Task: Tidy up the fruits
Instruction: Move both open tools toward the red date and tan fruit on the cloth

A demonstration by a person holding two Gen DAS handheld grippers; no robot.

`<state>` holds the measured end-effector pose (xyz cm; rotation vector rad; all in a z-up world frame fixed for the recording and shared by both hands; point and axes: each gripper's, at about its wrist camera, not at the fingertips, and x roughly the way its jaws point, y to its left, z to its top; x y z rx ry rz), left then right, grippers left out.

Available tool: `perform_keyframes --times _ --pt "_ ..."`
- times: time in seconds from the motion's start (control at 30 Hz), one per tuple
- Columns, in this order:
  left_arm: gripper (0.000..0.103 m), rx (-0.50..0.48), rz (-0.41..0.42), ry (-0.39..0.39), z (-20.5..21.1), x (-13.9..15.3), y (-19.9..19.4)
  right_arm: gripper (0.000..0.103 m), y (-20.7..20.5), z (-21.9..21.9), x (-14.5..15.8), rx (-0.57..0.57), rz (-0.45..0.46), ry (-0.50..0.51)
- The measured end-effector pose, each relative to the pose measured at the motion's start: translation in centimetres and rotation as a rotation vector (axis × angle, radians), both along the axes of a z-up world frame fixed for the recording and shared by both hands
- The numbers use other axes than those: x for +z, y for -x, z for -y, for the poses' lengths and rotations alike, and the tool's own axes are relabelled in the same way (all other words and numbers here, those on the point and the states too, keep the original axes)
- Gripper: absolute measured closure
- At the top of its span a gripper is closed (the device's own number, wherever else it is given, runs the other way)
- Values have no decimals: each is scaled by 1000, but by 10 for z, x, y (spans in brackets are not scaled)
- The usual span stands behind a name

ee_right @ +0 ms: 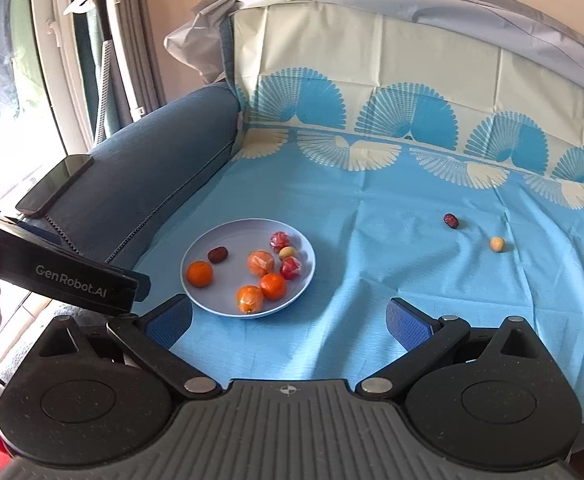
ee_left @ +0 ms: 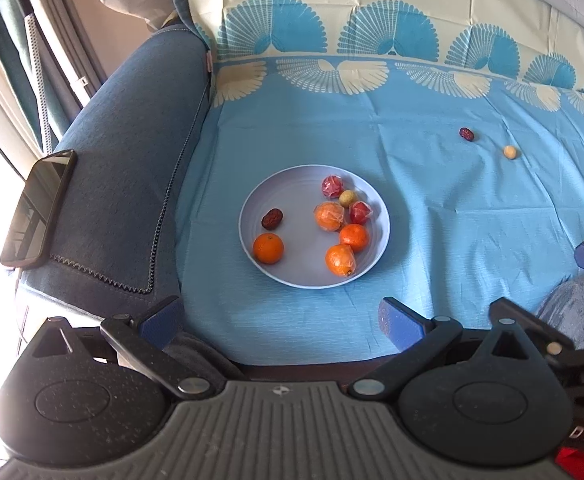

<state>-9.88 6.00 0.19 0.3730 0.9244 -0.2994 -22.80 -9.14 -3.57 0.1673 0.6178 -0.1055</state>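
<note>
A pale blue plate (ee_left: pixel 252 204) (ee_right: pixel 200 248) sits on the blue cloth. It holds several oranges (ee_left: pixel 268 248) (ee_right: pixel 200 274), two red wrapped fruits (ee_left: pixel 332 186) (ee_right: pixel 279 240), a dark red date (ee_left: pixel 272 219) (ee_right: pixel 217 255) and a small yellow fruit (ee_left: pixel 347 198) (ee_right: pixel 287 252). A loose red date (ee_left: pixel 467 133) (ee_right: pixel 451 220) and a loose small yellow fruit (ee_left: pixel 509 152) (ee_right: pixel 497 244) lie on the cloth to the right. My left gripper (ee_left: pixel 280 320) is open and empty, near the plate's front edge. My right gripper (ee_right: pixel 290 320) is open and empty, in front of the plate and to its right.
The cloth (ee_left: pixel 452 220) (ee_right: pixel 392 280) covers a sofa seat and backrest. A blue armrest (ee_left: pixel 124 160) (ee_right: pixel 152 168) at left carries a black phone (ee_left: pixel 38 208) (ee_right: pixel 54 184). The left gripper's body (ee_right: pixel 72 272) shows at the left of the right wrist view.
</note>
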Motion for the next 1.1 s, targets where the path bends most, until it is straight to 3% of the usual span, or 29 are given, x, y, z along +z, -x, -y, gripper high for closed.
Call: perform_keyframes --times 0.27,0.57,0.8,1.1 --pt "0 -70 -45 10 52 -10 -22 1 1 60 -19 -216 8 -26" --pt "0 -181 -25 15 154 -44 -69 1 -30 146 -59 -444 -2 -48" --pt "0 -272 27 67 259 -100 -133 1 -92 223 -103 -579 29 11" --pt "0 -367 13 80 360 -171 -205 1 -175 307 -166 -658 -55 85"
